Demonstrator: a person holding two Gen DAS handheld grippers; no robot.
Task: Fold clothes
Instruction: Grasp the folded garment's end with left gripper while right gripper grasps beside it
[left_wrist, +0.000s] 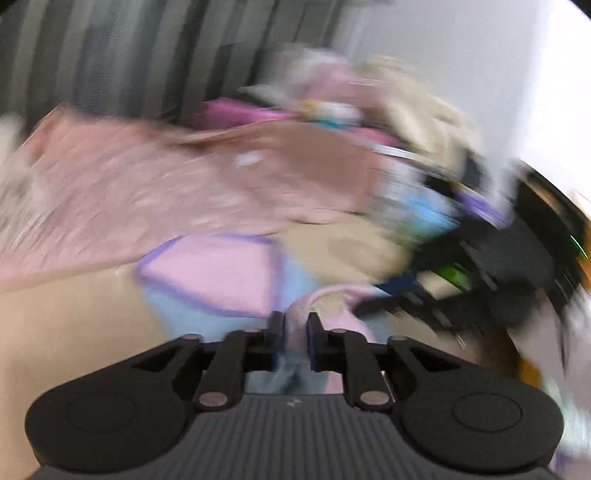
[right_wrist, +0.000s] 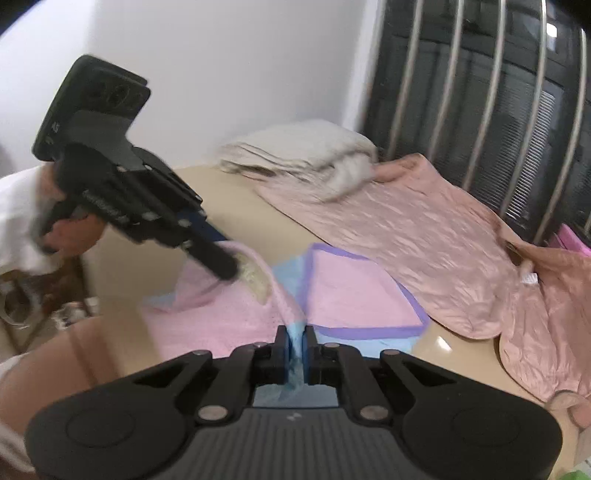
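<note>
Both grippers pinch the same pink-and-blue garment (right_wrist: 236, 314), which lies on the beige table (right_wrist: 454, 350) just in front of the purple-edged pink cloth (right_wrist: 354, 291). The right gripper (right_wrist: 294, 343) has its jaws nearly closed on a blue edge. The left gripper (right_wrist: 236, 267), seen blurred, clamps a raised pink edge beyond and to the left of it. The held edge runs between the two grippers, so the fold likely travels away from the purple-edged cloth. The crumpled pink satin garment (right_wrist: 424, 229) lies behind that cloth.
</note>
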